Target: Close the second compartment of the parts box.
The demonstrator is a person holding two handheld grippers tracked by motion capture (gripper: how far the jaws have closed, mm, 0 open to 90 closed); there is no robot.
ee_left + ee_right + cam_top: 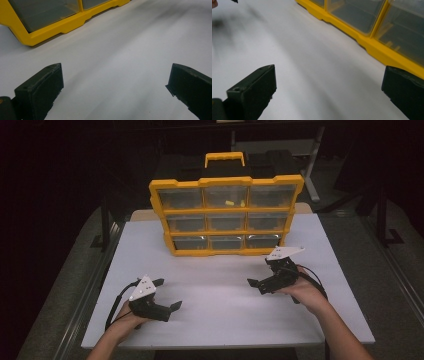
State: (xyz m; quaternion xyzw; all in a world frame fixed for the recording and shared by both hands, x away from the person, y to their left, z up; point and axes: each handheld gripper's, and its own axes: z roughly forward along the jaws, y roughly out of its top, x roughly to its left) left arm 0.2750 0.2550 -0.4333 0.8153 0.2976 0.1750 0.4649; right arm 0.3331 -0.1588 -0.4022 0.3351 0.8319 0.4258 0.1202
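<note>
the yellow plastic organizer case with 9 clear drawers and a top handle (226, 215) stands upright at the far middle of the white tabletop (220, 305). just in front of its right corner, the right gripper (265, 277) has its jaws spread wide with nothing between them. well apart, toward the near left, the left gripper (167, 295) is equally wide open and empty, low over the board.

organizer (226, 215): glossy yellow plastic; table (220, 305): smooth matt white
</note>
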